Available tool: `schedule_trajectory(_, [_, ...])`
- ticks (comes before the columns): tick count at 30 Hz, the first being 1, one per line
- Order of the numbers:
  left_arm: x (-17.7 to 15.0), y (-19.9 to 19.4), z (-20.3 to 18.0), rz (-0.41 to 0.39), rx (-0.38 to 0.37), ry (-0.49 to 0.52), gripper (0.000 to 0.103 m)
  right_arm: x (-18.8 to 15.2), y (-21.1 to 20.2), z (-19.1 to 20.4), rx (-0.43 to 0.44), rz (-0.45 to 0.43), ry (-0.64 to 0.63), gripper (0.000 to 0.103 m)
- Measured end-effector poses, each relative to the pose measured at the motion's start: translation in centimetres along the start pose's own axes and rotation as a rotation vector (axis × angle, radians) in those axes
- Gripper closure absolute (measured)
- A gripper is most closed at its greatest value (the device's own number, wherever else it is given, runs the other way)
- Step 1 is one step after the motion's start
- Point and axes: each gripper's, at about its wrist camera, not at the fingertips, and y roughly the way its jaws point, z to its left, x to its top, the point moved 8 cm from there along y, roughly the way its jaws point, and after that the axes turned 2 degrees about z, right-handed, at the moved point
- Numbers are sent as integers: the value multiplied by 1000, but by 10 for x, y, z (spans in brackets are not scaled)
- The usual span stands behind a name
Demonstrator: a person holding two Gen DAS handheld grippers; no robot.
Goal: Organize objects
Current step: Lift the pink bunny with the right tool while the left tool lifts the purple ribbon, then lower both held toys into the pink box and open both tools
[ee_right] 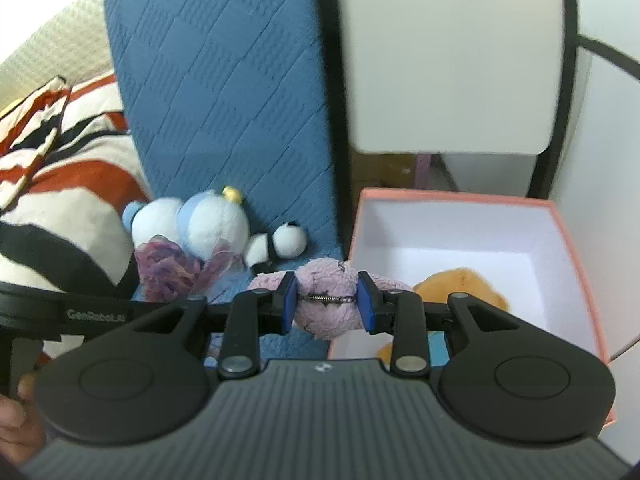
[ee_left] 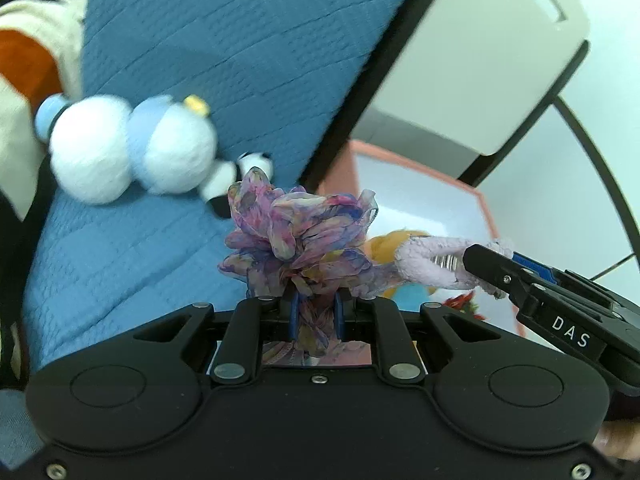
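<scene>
In the left wrist view, the left gripper (ee_left: 316, 314) is clamping its blue pads together on a ruffled scarf (ee_left: 298, 236), which is bunching upward above the fingers over the blue cushion (ee_left: 168, 240). The right gripper (ee_left: 486, 270) is entering from the right side and is pinching a lilac plush toy (ee_left: 428, 262), whose long axis is lying roughly across the picture, from the scarf toward the pink box (ee_left: 482, 204). In the right wrist view, the right gripper (ee_right: 327, 302) is squeezing the same toy (ee_right: 326, 298) at its middle, the pads pressing both flanks, and the toy is hanging just beside the near corner of the box (ee_right: 576, 276), where an orange toy (ee_right: 460, 284) is already lying. The thin scarf could be slipping out of the narrow grip, because the fabric is smooth. The plush toy might also be catching on the box wall, since it is sitting at the rim and not yet over the opening.
</scene>
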Motion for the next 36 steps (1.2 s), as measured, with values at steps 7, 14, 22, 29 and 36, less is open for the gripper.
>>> schedule_trajectory(7, [13, 3, -49, -8, -28, 61, 88, 21, -27, -30, -48, -74, -20, 69])
schedule_trajectory(14, [13, 24, -90, 18, -41, 113, 88, 15, -33, -71, -80, -89, 11, 69])
schedule_trajectory(22, [-2, 68, -119, 115, -67, 130, 88, -21, -15, -130, -72, -29, 167, 69])
schedule_trajectory(29, [-20, 112, -129, 214, -80, 126, 88, -57, 6, -173, -101, 30, 265, 69])
schedule_trajectory(36, [-29, 128, -137, 238, -70, 145, 88, -79, 23, -191, -112, 65, 300, 69])
